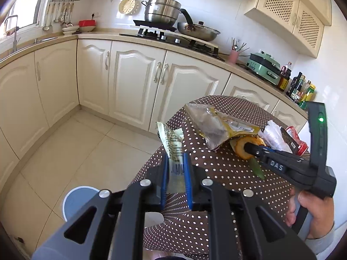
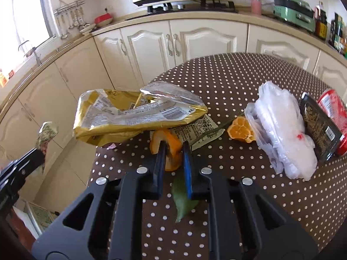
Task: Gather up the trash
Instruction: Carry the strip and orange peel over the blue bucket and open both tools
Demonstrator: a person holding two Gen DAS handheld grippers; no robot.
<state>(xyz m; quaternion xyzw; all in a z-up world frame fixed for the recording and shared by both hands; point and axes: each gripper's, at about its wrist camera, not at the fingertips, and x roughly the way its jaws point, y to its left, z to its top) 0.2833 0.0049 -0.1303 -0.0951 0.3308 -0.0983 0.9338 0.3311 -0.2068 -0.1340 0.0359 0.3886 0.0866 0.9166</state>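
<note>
The left gripper [image 1: 176, 160] is closed on a pale wrapper [image 1: 172, 143], held off the table's [image 2: 238, 75] left edge. The right gripper [image 2: 173, 151] pinches an orange peel [image 2: 171, 143] on the table, under the gold bag [image 2: 130, 114]. A plastic bag [image 2: 284, 130] and can [image 2: 334, 110] lie at the right.

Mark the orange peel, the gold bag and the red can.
orange peel [image 2: 171, 147], right wrist view, on the rind between the fingers.
gold bag [image 2: 121, 117], right wrist view, on its printed side.
red can [image 2: 334, 110], right wrist view, on its side wall.
</note>
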